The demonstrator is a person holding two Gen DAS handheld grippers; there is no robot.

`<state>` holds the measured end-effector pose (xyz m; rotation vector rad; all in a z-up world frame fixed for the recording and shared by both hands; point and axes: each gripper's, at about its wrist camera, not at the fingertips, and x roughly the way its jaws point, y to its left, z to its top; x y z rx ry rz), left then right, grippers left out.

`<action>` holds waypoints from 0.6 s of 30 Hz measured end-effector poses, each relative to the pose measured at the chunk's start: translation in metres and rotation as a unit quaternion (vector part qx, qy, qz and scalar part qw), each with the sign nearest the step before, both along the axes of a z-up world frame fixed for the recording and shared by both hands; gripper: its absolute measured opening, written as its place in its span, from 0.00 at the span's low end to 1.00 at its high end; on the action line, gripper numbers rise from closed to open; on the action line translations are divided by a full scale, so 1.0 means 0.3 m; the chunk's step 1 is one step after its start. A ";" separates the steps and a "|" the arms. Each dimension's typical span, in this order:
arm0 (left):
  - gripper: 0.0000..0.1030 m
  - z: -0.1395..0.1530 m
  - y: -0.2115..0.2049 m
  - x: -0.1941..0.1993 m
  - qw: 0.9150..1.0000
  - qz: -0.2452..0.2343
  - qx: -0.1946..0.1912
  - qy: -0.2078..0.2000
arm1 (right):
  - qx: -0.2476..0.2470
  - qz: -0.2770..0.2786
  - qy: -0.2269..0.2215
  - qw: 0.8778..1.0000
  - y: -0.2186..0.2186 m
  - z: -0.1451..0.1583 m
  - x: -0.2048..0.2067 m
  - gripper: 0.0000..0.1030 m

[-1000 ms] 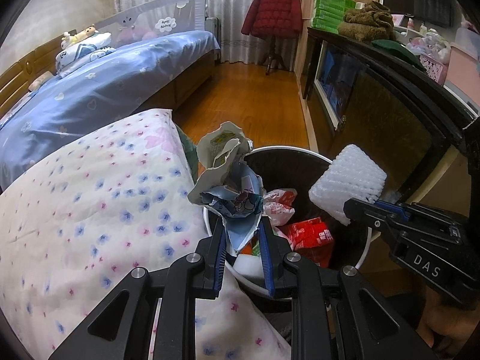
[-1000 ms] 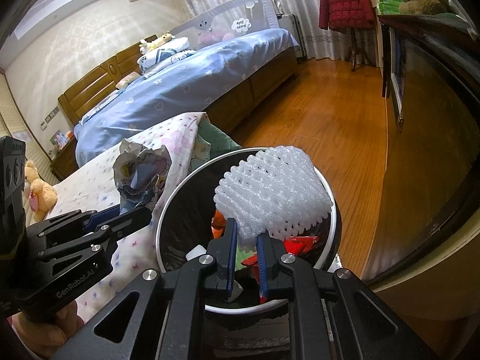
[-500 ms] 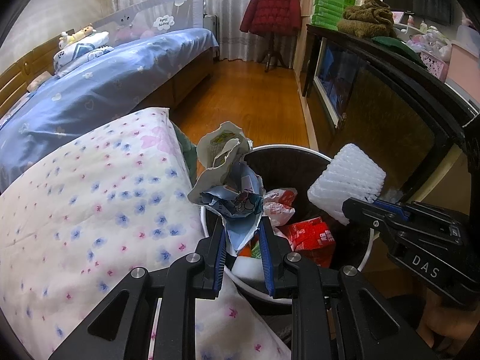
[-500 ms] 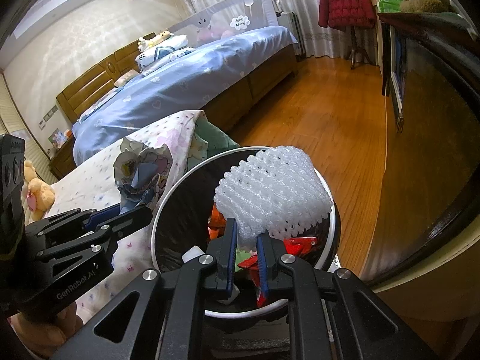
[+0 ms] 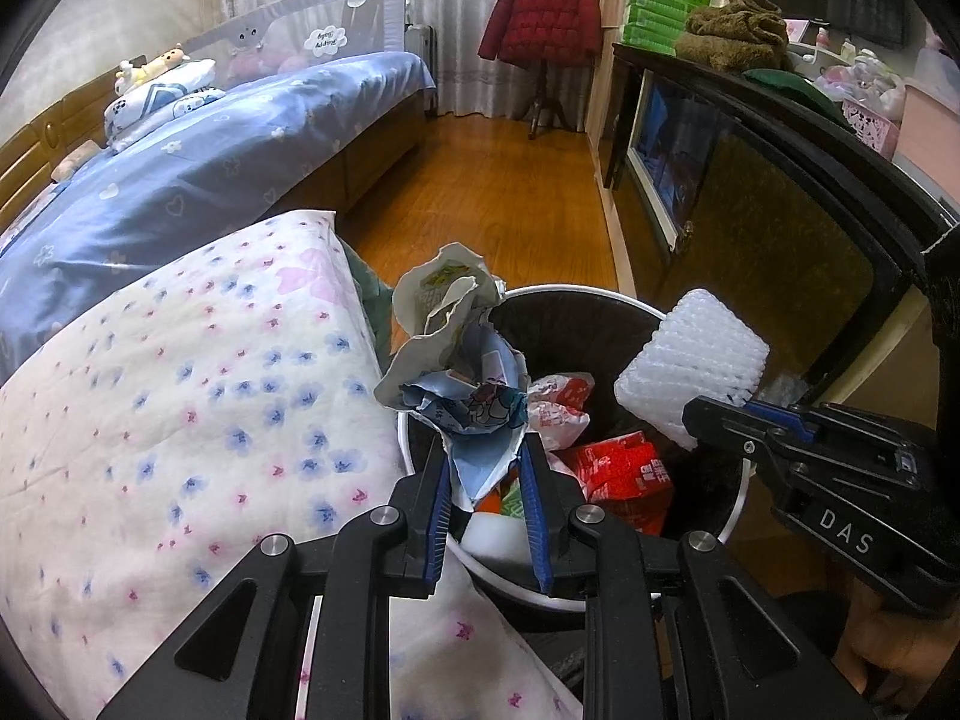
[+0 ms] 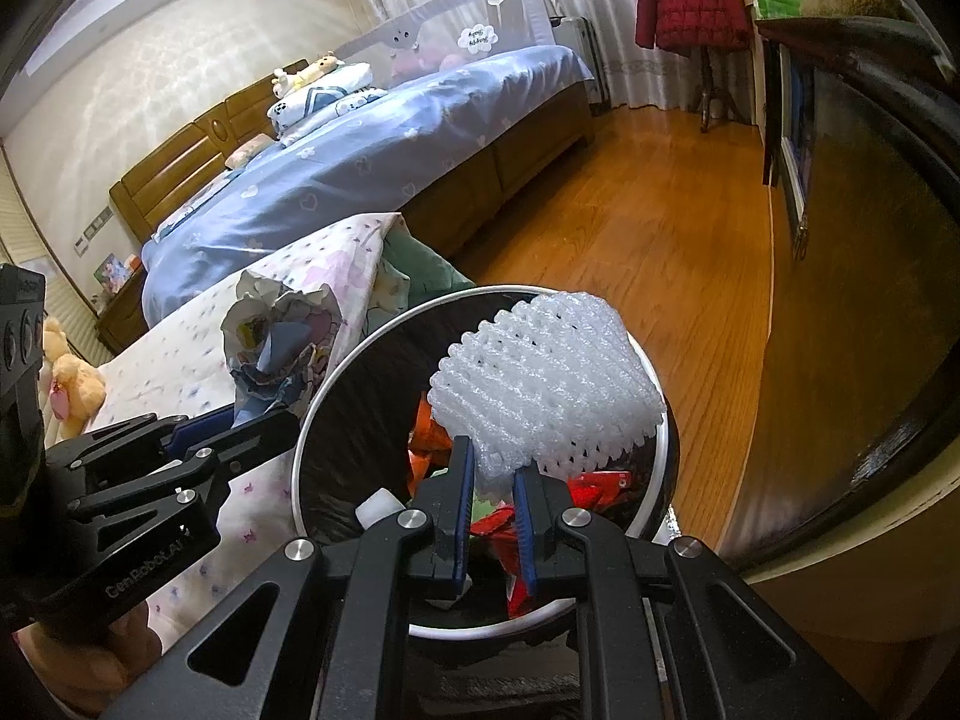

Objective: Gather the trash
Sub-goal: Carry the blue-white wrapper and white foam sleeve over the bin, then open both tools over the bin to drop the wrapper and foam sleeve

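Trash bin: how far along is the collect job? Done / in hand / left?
Done: the trash bin already holds red wrappers and other scraps.
In hand: the left gripper clamps a crumpled paper wad at the bin's rim; the right gripper clamps white foam netting above the opening.
Left: releasing both. No other loose trash shows.

The trash bin (image 6: 657,396) mouth is open from above. A floral quilt (image 5: 180,396) presses its left rim; a dark cabinet (image 5: 780,228) crowds its right.
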<state>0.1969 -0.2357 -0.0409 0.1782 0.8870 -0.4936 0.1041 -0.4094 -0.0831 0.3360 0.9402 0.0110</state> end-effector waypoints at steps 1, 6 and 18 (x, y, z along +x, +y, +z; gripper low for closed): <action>0.21 0.000 0.001 0.002 1.000 0.000 0.000 0.000 | 0.000 0.000 0.001 1.000 -0.002 -0.001 0.001 0.12; 0.21 0.001 -0.002 0.001 1.000 -0.002 0.002 -0.002 | -0.001 0.000 0.002 1.000 -0.003 -0.002 0.005 0.12; 0.58 0.014 0.019 -0.015 1.000 0.001 0.007 -0.012 | -0.001 0.001 0.012 1.000 -0.010 -0.009 0.010 0.27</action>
